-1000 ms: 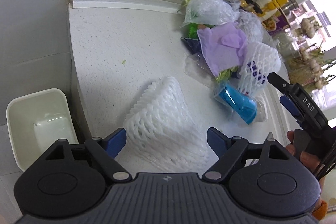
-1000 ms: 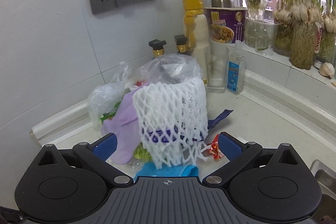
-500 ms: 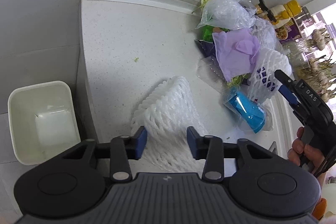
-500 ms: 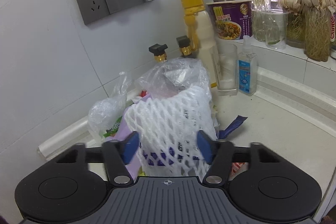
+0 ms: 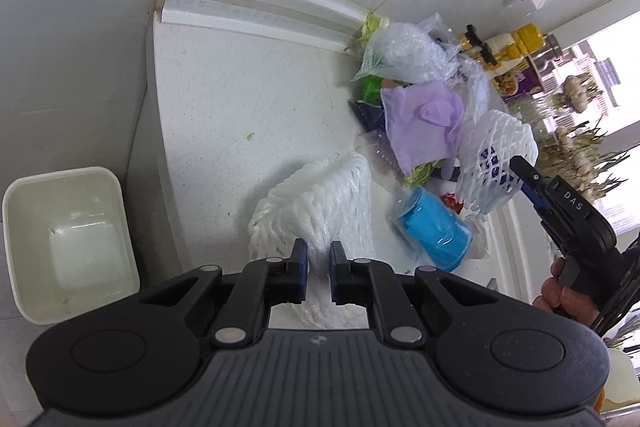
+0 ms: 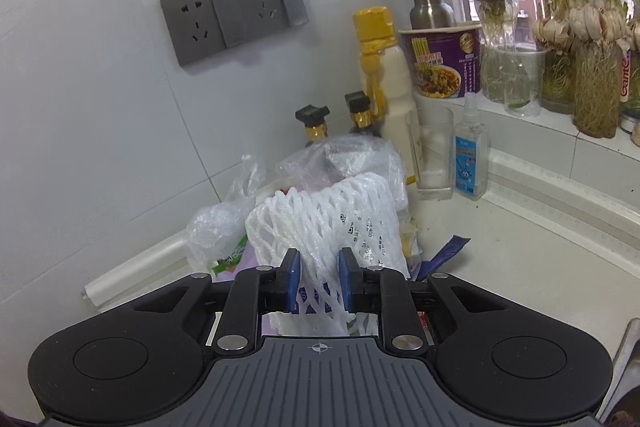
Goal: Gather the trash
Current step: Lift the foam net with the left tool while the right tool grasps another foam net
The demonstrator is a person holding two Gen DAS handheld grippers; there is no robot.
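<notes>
A white foam fruit net [image 5: 328, 195] lies on the pale counter [image 5: 240, 99] near its front edge. My left gripper [image 5: 318, 257] has its jaws closing on the net's near end, and the pads pinch the mesh. A second white foam net [image 6: 340, 223] sits on the trash heap, over a wrapper with blue print. The jaws of my right gripper [image 6: 319, 263] are closing on it, squeezing its lower part. The left wrist view shows that net [image 5: 496, 155] and the right gripper [image 5: 528, 179] at the right. The heap holds a purple glove [image 5: 420, 123], a blue cup [image 5: 432, 227] and clear bags [image 5: 404, 55].
A white bin [image 5: 24, 227] stands on the floor left of the counter. Behind the heap are sauce bottles [image 6: 316, 123], a yellow-capped bottle [image 6: 380, 67], a glass [image 6: 432, 155], a spray bottle [image 6: 472, 151] and a noodle cup [image 6: 444, 63]. Sprouting garlic jars [image 6: 592, 83] line the sill.
Both grippers went from wide open to pinched on their foam nets. Each net is now squeezed narrow between the pads. Neither hand has shifted much.
</notes>
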